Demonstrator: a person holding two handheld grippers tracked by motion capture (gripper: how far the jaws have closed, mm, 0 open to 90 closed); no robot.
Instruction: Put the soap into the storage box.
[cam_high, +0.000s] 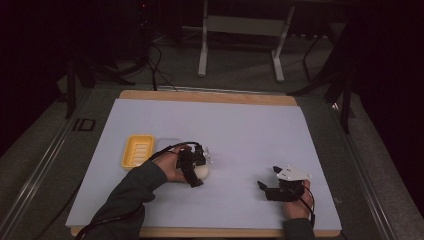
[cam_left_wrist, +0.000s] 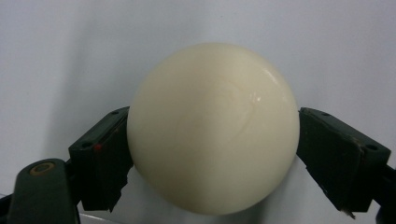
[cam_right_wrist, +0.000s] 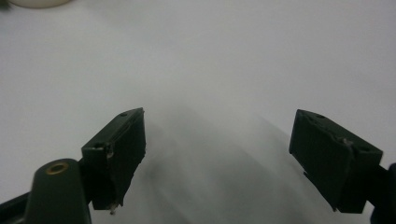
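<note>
The left gripper (cam_left_wrist: 212, 154) pinches the cream ball (cam_left_wrist: 213, 128), ready to lift it. The yellow tray (cam_high: 137, 150) waits at its ten o'clock. The right gripper (cam_right_wrist: 219, 158) rests wide open, holding nothing.

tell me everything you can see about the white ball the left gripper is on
The white ball is a smooth, glossy, cream-white sphere, with a small highlight and faint swirl marks on its surface. It looks hard, perhaps plastic or glazed. It rests on the white sheet that covers the table, right of the yellow tray and apart from it. The left gripper has a jaw on each side of it; both pads appear to touch it.
</note>
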